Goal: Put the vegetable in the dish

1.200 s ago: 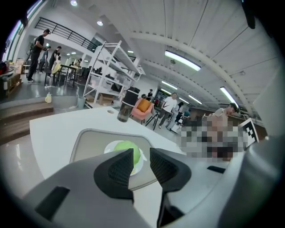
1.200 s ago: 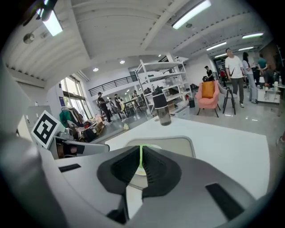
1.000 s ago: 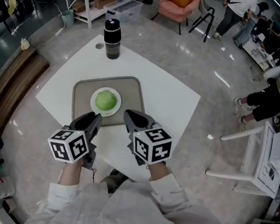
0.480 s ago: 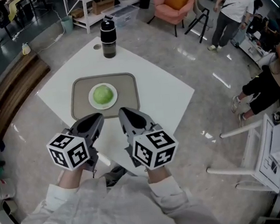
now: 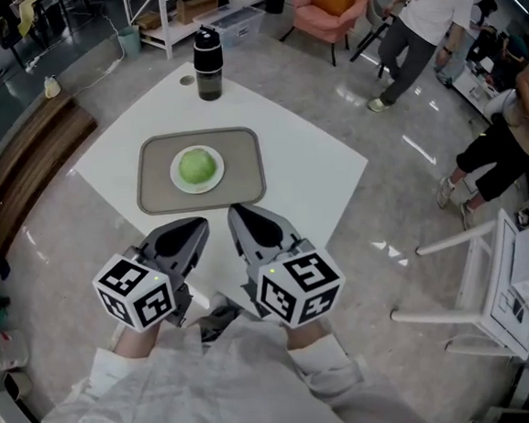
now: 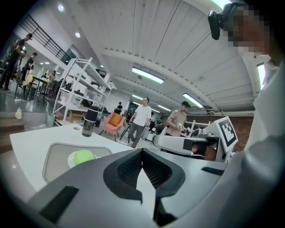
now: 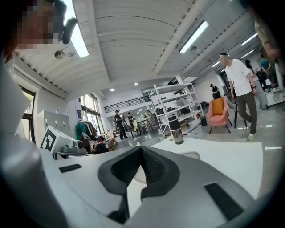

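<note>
A round green vegetable (image 5: 197, 166) lies on a small white dish (image 5: 218, 181), which sits on a grey tray (image 5: 157, 197) on the white table (image 5: 307, 170). The left gripper view also catches the vegetable (image 6: 83, 156) on its dish (image 6: 71, 159). Both grippers hover side by side near my body, short of the tray. My left gripper (image 5: 197, 227) is shut, its tips meeting with nothing between them (image 6: 141, 150). My right gripper (image 5: 237, 214) is likewise shut and empty (image 7: 141, 148).
A dark drinking bottle (image 5: 207, 64) stands at the table's far corner, beyond the tray. People walk and sit at the right, by an orange armchair (image 5: 336, 2). A white chair (image 5: 491, 278) stands right of the table. Shelving lines the back.
Both grippers have drawn back from the tray toward my body, and the gap to the dish has grown. A person in the background has walked to the left.
</note>
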`<state>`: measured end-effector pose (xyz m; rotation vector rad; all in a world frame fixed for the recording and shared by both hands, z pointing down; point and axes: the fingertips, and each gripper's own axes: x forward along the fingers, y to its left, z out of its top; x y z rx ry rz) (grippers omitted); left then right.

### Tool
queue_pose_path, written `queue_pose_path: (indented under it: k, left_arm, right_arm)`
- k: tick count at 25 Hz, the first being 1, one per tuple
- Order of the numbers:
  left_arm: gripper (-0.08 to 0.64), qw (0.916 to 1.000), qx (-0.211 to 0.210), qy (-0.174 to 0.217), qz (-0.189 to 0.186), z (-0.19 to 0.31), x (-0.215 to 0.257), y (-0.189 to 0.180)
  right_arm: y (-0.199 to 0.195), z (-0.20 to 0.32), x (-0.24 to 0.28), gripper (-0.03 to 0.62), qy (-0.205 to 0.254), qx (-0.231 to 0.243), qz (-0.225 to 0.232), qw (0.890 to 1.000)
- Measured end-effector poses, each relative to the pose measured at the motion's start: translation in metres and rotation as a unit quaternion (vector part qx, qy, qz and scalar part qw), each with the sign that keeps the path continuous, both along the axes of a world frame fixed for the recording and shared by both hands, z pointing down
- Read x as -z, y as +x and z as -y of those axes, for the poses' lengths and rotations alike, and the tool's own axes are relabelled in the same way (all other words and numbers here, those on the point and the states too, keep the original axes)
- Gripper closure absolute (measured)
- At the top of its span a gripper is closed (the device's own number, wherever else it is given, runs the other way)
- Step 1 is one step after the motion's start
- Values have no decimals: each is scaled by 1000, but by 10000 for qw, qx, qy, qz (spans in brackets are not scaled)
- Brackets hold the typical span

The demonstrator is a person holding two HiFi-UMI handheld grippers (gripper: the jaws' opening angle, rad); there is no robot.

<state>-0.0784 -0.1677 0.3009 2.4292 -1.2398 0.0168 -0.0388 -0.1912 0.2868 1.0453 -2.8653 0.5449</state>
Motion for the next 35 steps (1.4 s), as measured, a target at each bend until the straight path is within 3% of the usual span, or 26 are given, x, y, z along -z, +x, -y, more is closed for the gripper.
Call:
queue_pose_path:
  k: [9,35]
  left_arm:
    - [551,9994,137,-212,-237,-9,-11,-2]
    - [551,9984,151,-482,-250,-20,-25,0]
  right_arm:
    - [4,-12,-13,578,-37,-76,-186,9998]
    - [2,-23,-24,578,-62,-4,-473,9989]
